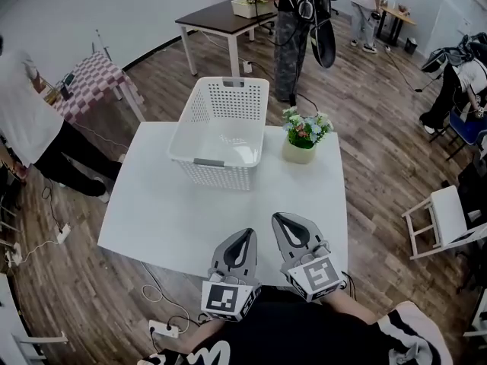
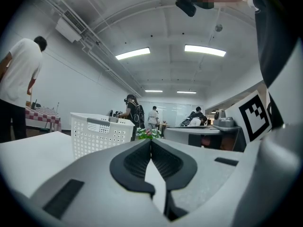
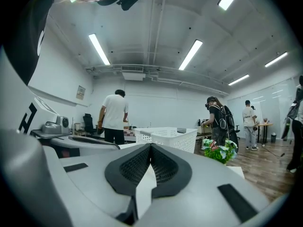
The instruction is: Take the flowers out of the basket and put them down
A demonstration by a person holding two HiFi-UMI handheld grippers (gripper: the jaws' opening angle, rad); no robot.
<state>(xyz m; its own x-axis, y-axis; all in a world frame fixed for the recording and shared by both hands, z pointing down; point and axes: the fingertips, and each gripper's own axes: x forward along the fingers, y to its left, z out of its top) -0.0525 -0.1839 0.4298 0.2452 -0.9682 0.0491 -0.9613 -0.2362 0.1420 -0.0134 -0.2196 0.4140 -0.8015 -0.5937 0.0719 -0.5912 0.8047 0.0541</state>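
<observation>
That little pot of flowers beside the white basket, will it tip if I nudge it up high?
Probably: the flowers spread wider than the small cream pot, so a high push may tip it. They look soft, likely giving way first. Pushed low, it should slide on the smooth table.

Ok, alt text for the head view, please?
A potted bunch of flowers stands on the white table right of an empty white basket. The left gripper and right gripper are at the near edge, jaws shut.

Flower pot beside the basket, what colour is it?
Cream, a pale yellowish white. The flower pot shows best in the head view.
</observation>
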